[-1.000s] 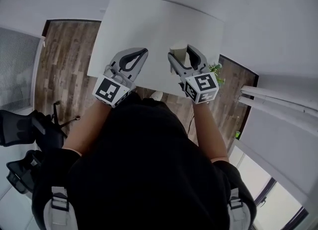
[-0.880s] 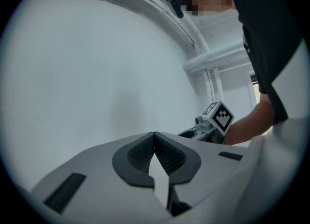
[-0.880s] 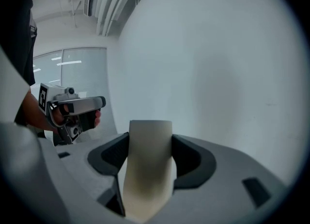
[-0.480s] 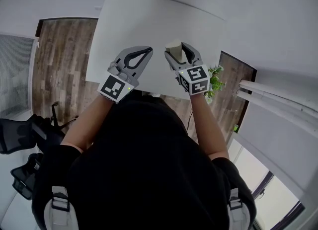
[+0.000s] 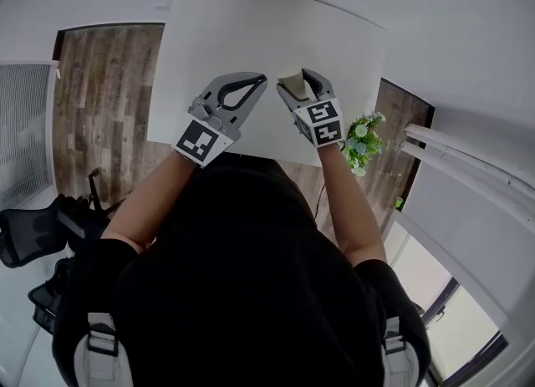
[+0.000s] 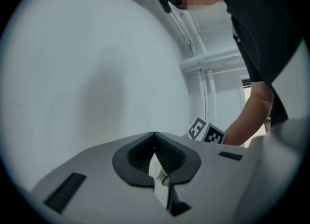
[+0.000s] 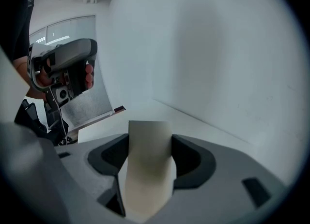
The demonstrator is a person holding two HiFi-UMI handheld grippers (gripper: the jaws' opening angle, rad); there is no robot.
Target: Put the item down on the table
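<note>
My right gripper (image 5: 294,84) is shut on a pale beige block (image 5: 292,84), held over the near part of the white table (image 5: 251,34). In the right gripper view the beige block (image 7: 147,162) stands upright between the dark pads (image 7: 190,162) of the right gripper (image 7: 149,155). My left gripper (image 5: 257,82) hovers to its left over the table, its jaws closed tip to tip with nothing in them. The left gripper (image 6: 155,136) shows the same closed tips in its own view, against a white wall.
A small green plant with white flowers (image 5: 361,139) sits on the wooden floor (image 5: 100,93) right of the table. A black office chair (image 5: 38,235) stands at the lower left. White rails (image 5: 468,168) run along the right.
Both grippers have moved forward over the table and a little closer together. The right gripper still holds the beige block.
</note>
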